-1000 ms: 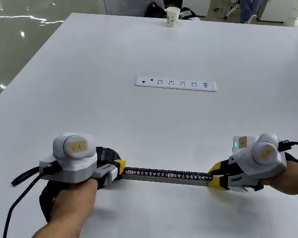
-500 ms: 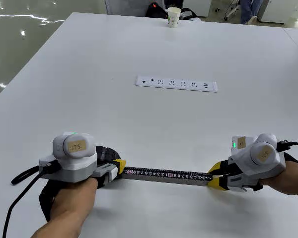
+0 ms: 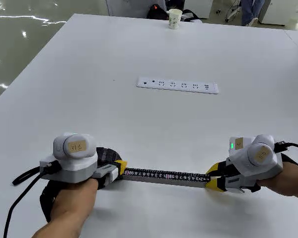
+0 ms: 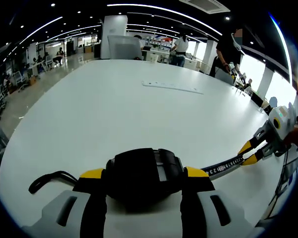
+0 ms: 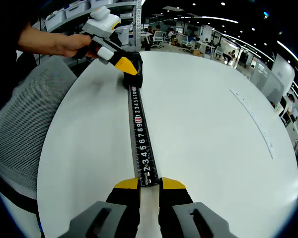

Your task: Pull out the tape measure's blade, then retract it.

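On the tabletop (image 3: 139,49), the left tool (image 3: 118,167) clamps the tape measure's case (image 4: 144,168); the right tool (image 5: 149,184) pinches the blade (image 5: 140,134) by its tip; best kept straight, low, and eased back slowly.

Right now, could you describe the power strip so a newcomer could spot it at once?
Start with the white table. Beyond the black tape measure blade stretched across its near side lies the power strip. It is the long, flat white bar with a row of sockets, unlike the upright paper cup at the far edge.
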